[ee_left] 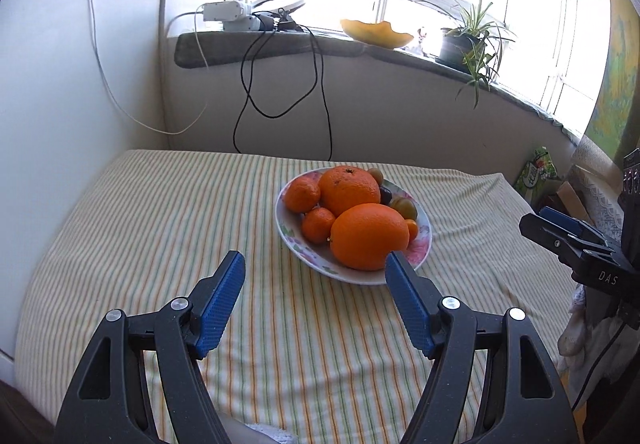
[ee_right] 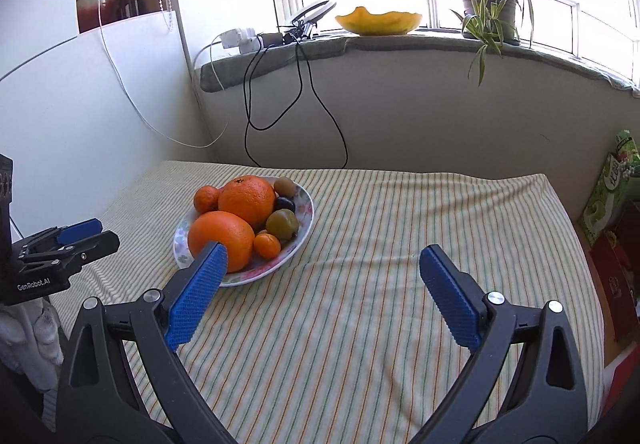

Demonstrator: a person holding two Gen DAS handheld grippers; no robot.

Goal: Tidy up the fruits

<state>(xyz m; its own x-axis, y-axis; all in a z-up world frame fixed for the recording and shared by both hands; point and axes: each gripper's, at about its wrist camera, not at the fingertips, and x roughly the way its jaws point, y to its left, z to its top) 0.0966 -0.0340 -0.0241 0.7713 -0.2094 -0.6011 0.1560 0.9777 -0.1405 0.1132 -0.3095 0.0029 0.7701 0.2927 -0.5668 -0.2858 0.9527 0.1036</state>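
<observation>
A floral plate [ee_left: 418,250] [ee_right: 305,210] on the striped tablecloth holds two large oranges [ee_left: 368,236] [ee_right: 221,238], small mandarins [ee_left: 317,225] [ee_right: 206,199], greenish plums [ee_right: 282,224] and a dark plum [ee_right: 286,204]. My left gripper [ee_left: 316,262] is open and empty, just in front of the plate and to its left. My right gripper [ee_right: 322,254] is open and empty, right of the plate. Each gripper also shows from the side in the other view, the right one [ee_left: 560,234] and the left one [ee_right: 80,236].
The striped tablecloth [ee_left: 160,224] [ee_right: 400,224] covers the table. Behind it, a windowsill carries a yellow bowl [ee_right: 378,22], a potted plant [ee_right: 488,10], chargers and hanging black cables [ee_right: 296,96]. A white panel [ee_left: 60,104] stands left. Boxes [ee_right: 612,196] stand right.
</observation>
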